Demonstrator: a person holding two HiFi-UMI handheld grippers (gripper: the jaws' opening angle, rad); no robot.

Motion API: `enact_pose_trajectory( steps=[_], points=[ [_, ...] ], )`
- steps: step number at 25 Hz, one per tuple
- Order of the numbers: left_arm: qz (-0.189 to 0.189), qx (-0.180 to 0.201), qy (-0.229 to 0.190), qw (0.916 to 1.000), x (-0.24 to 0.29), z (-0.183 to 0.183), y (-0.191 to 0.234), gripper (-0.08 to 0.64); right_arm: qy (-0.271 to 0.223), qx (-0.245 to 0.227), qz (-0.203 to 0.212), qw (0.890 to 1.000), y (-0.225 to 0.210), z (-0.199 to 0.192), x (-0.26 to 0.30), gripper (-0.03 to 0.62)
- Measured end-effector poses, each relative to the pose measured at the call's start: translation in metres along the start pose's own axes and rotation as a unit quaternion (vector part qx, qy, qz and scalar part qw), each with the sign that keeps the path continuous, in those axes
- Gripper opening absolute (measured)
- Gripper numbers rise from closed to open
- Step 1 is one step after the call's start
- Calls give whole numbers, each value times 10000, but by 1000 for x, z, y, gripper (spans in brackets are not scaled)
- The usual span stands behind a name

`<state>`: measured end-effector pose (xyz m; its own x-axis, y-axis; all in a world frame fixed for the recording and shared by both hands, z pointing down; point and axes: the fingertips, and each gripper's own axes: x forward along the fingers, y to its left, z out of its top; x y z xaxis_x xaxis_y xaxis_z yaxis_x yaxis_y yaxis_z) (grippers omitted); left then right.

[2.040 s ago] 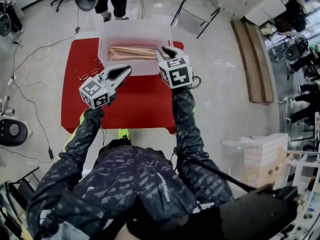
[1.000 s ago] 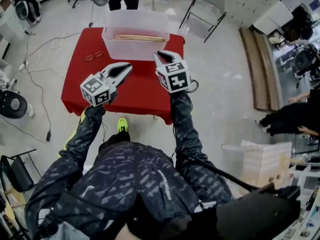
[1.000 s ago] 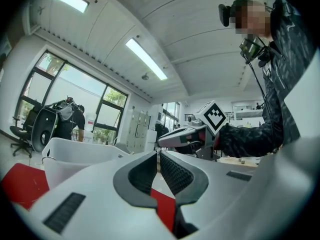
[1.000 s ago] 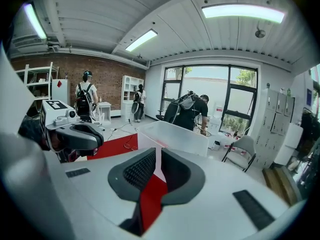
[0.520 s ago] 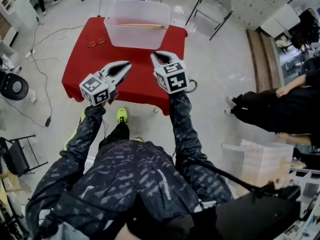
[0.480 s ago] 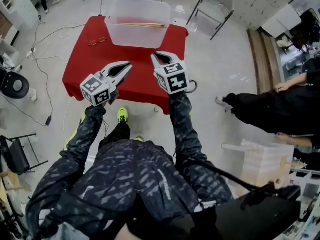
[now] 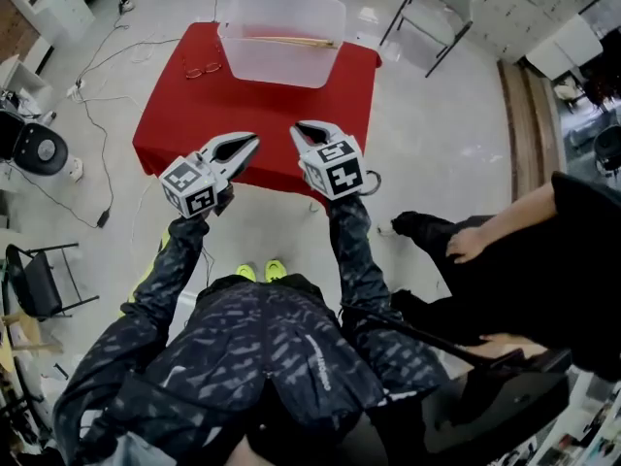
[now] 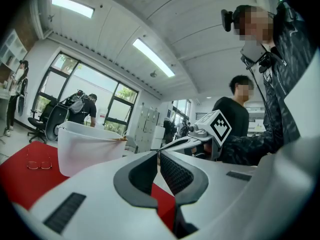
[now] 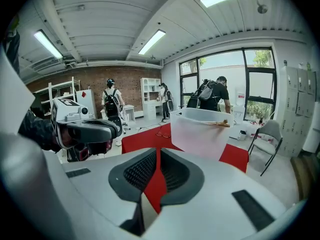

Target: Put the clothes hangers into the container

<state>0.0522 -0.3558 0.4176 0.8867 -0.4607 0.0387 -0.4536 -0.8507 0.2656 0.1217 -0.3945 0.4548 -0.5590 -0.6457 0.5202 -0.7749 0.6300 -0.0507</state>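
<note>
1. Your left gripper: jaws pressed together, nothing between them.
2. Clothes hangers: thin, pale wood, lying inside the translucent container at the red table's far edge.
3. Your right gripper: jaws together, empty.

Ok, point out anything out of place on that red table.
Two things. A wooden hanger sits high in the translucent container, its end poking over the rim rather than lying inside. A pair of glasses lies on the red table beside the container, unrelated to hangers.
</note>
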Motion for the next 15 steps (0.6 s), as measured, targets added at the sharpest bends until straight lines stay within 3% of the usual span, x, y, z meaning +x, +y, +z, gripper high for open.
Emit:
enact_pose_trajectory(
  steps=[7, 15],
  points=[
    [-26, -163, 75, 9998, -22, -25, -5, 14, 122, 88, 49, 9999, 25, -25, 6, 34],
    [-270, -107, -24, 9996, -100, -29, -32, 14, 70, 126, -102, 9998, 111, -34, -6, 32]
  ],
)
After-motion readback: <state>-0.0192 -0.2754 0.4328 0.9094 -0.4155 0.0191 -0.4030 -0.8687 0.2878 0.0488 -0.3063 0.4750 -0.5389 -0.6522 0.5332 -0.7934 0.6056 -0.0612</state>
